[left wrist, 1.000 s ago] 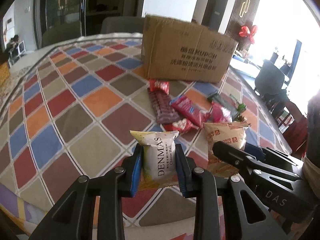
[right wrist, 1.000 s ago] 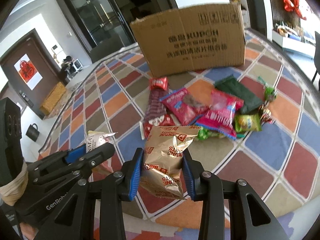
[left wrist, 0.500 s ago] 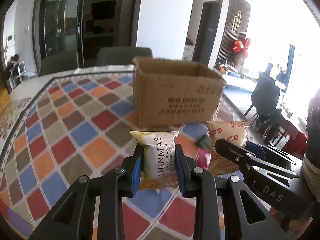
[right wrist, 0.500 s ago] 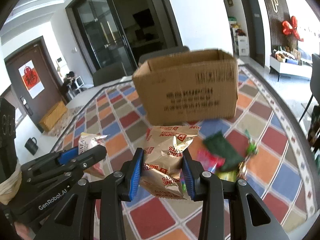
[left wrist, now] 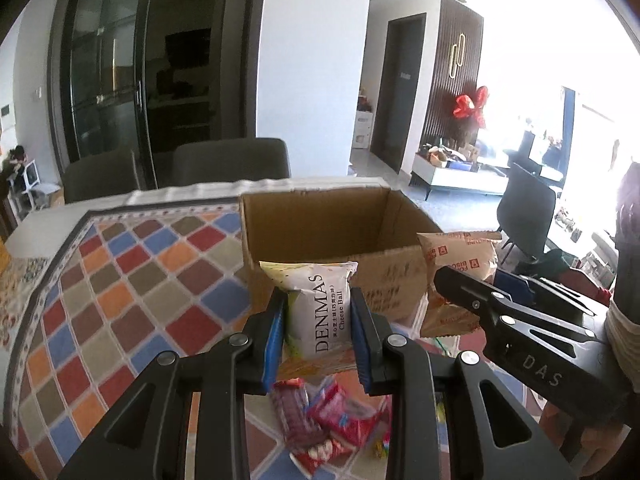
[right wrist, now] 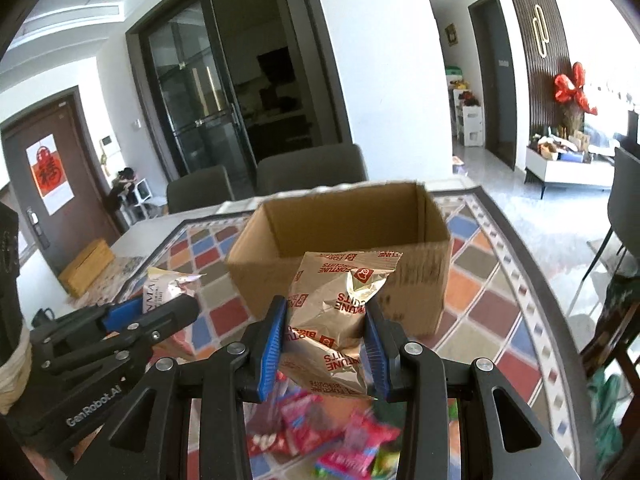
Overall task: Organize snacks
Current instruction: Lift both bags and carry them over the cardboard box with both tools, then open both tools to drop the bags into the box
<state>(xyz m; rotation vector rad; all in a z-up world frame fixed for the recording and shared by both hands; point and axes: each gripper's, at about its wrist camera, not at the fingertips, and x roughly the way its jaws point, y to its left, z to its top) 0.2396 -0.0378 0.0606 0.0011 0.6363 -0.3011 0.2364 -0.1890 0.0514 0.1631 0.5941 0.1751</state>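
Left wrist view: we see the left gripper [left wrist: 319,326] pinching a white cheese-ball packet [left wrist: 320,314] upright between its blue pads, in front of the open cardboard box [left wrist: 320,232] (loose snacks [left wrist: 324,428] lie on the checked tablecloth [left wrist: 132,288] below).

Right wrist view: we see the right gripper [right wrist: 326,346] clamped on a crumpled gold biscuit packet [right wrist: 340,312], held before the same box.

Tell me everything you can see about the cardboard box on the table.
The cardboard box is plain brown corrugated card, standing upright on the checkered tablecloth, its top open. Only bare inner walls show; the bottom is hidden. Dark print, blurred, marks its near side. Nothing touches it: the Denmas packet and the gold biscuit packet are held in front of it.
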